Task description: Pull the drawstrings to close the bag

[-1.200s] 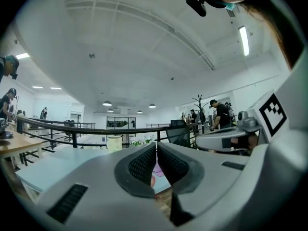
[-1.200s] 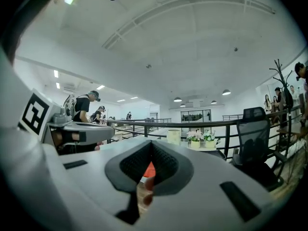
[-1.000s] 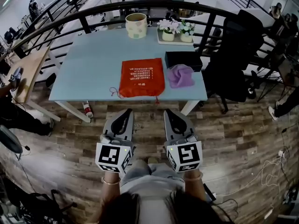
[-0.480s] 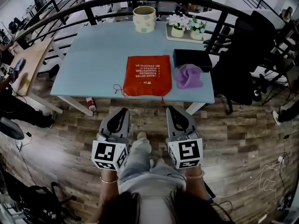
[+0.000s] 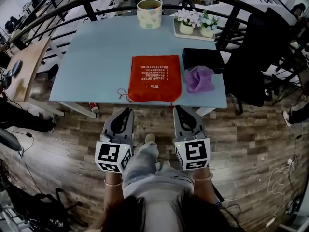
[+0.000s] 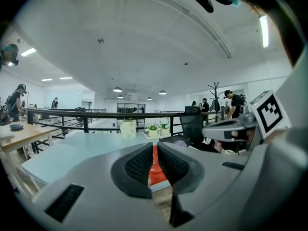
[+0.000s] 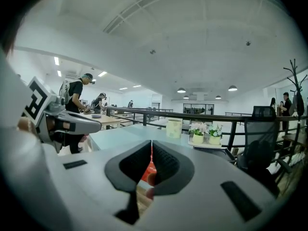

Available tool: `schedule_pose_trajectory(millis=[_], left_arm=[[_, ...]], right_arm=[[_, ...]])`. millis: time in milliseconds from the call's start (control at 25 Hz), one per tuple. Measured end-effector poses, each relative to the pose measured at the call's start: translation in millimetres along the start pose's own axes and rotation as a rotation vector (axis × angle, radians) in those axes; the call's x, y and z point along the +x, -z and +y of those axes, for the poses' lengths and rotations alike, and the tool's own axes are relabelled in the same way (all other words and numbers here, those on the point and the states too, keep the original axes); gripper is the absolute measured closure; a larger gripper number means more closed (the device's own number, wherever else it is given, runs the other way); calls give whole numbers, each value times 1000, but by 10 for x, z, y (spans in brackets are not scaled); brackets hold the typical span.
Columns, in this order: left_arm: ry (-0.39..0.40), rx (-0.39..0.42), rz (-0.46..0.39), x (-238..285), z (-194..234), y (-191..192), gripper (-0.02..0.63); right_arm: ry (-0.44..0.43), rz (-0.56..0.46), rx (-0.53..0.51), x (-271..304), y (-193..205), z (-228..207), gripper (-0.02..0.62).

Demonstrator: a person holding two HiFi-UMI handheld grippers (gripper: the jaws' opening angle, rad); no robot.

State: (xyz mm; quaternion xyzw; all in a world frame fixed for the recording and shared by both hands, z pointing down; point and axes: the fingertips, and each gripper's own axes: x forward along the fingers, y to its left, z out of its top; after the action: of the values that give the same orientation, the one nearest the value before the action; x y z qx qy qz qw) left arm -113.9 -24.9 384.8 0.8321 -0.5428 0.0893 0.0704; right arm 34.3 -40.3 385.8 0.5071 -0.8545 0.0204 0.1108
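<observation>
A flat red drawstring bag point(image 5: 155, 78) lies on the light blue table point(image 5: 96, 62), near its front edge. One thin red cord point(image 5: 122, 95) loops out at the bag's lower left corner, and another short end point(image 5: 171, 102) hangs at the lower right. Both grippers hover over the wooden floor just short of the table edge. My left gripper point(image 5: 129, 111) and my right gripper point(image 5: 177, 109) are both shut and empty, with their tips pointing at the bag. A strip of the red bag point(image 6: 156, 170) shows between the left gripper's point(image 6: 155, 146) jaws. A similar strip point(image 7: 147, 170) shows under the right gripper's point(image 7: 151, 143) tips.
A black box point(image 5: 203, 59) and a purple cloth point(image 5: 200, 78) sit right of the bag. A pale cup point(image 5: 149, 13) and a tray of flower pots point(image 5: 195, 24) stand at the back. A black chair point(image 5: 253, 57) is at the right, and a bottle point(image 5: 93, 108) lies under the table's left corner.
Both grippers have moved forward toward the table's front edge, and the table and bag have come closer in the head view. The jaws stay shut.
</observation>
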Motion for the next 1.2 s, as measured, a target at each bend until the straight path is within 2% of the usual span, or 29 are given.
schedule_pose_trajectory(millis=[520, 920, 1200], left_arm=[[72, -62, 131, 618, 437, 402, 581], [95, -95, 239, 901, 694, 797, 581], [114, -96, 328, 1007, 767, 1120, 581]], right_arm=[[54, 115, 19, 630, 380, -274, 569], [22, 229, -17, 985, 775, -292, 568], [33, 317, 1, 1077, 1124, -306, 569]])
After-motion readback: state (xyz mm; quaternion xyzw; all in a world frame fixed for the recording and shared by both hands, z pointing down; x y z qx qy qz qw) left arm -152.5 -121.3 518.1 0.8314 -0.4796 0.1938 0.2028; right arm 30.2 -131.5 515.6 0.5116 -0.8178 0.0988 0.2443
